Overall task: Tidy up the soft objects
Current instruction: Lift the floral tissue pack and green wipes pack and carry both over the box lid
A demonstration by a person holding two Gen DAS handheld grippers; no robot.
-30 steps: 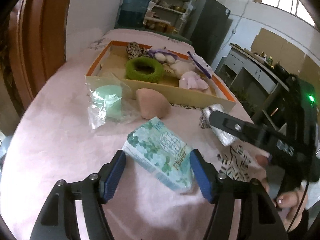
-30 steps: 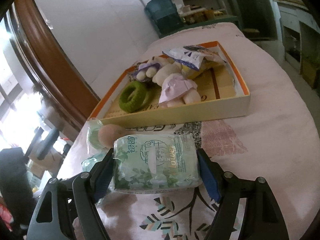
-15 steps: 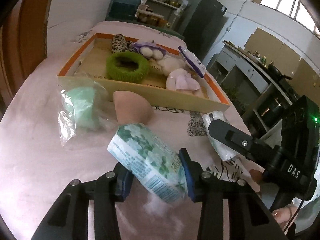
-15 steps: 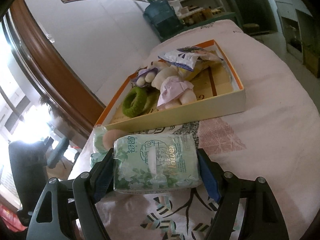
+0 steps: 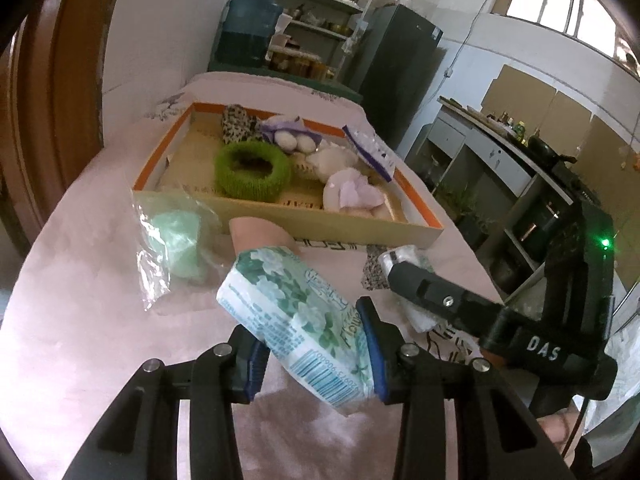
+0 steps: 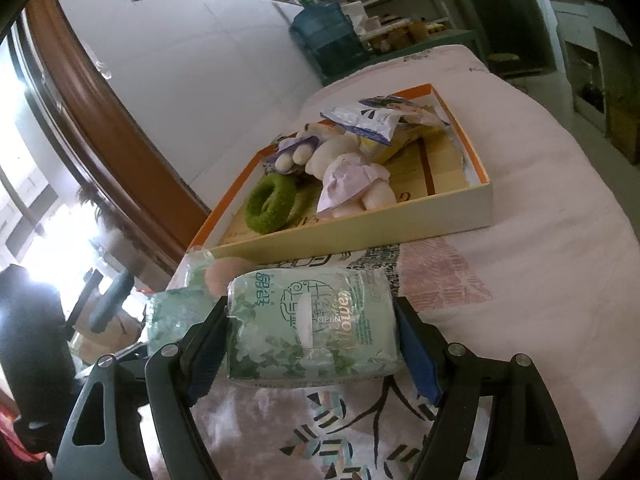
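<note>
My left gripper (image 5: 314, 354) is shut on a green floral tissue pack (image 5: 292, 308), held tilted just above the pink tablecloth. A second tissue pack (image 6: 312, 320) fills the gap of my right gripper (image 6: 314, 332), both blue pads against its ends. Beyond them stands an orange-rimmed cardboard tray (image 5: 328, 228) holding a green fuzzy ring (image 5: 252, 168), plush toys (image 5: 352, 192) and a snack bag (image 6: 368, 120). In front of the tray lie a mint sponge in a clear bag (image 5: 176, 240) and a beige sponge (image 5: 260, 232).
The round table's pink cloth (image 6: 540, 240) lies bare to the right of the tray. A brown wooden door frame (image 5: 52, 80) rises at the left. Shelves, a blue water jug (image 5: 244, 28) and a dark fridge stand behind the table. A hand (image 5: 560, 428) grips the right tool.
My left jaws have shut on the tissue pack, which lay flat on the cloth between open fingers, and tilted it up. The right gripper has kept its pack and its place.
</note>
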